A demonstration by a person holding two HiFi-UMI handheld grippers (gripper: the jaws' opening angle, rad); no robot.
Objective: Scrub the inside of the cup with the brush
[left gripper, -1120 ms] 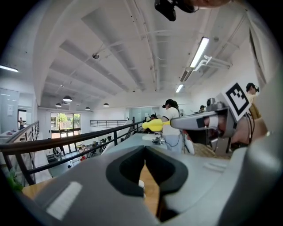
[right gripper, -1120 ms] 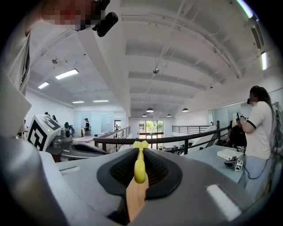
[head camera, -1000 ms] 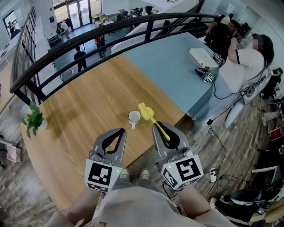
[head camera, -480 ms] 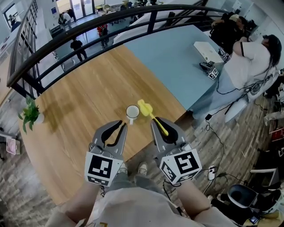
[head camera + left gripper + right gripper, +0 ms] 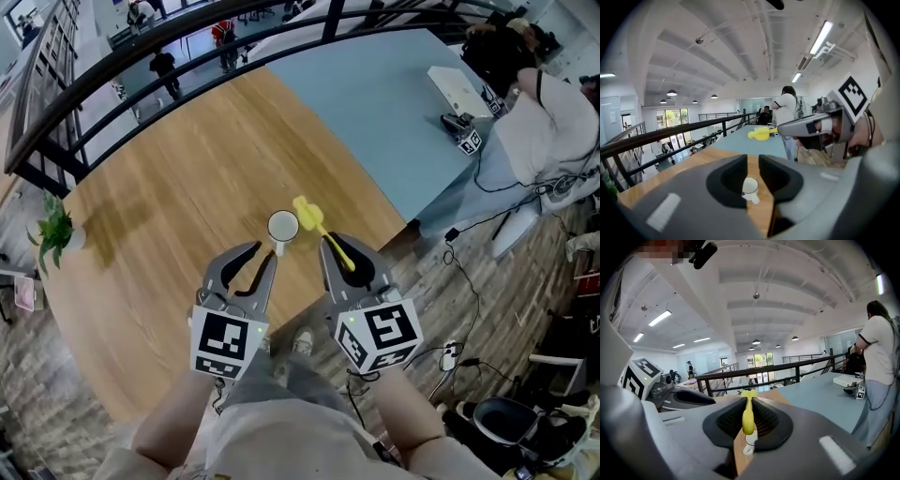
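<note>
A small white cup (image 5: 283, 226) stands upright on the wooden table (image 5: 169, 216), near its front edge. My right gripper (image 5: 343, 255) is shut on the handle of a yellow brush (image 5: 325, 241). The brush head sits just right of the cup's rim. In the right gripper view the brush (image 5: 748, 417) runs straight out between the jaws, over the cup (image 5: 750, 440). My left gripper (image 5: 264, 254) hovers just short of the cup, its jaws opening with nothing between them. In the left gripper view the cup (image 5: 750, 186) shows through the gap of the gripper (image 5: 753, 174).
A small potted plant (image 5: 56, 232) stands at the table's left edge. A blue-grey table (image 5: 375, 103) adjoins at the back right, with a white device (image 5: 459, 89) and a seated person (image 5: 548, 122) beside it. A dark railing (image 5: 141, 56) borders the far side.
The left jaws have gone from shut to parted. Both grippers have edged forward toward the cup, and the brush head now sits close beside its rim.
</note>
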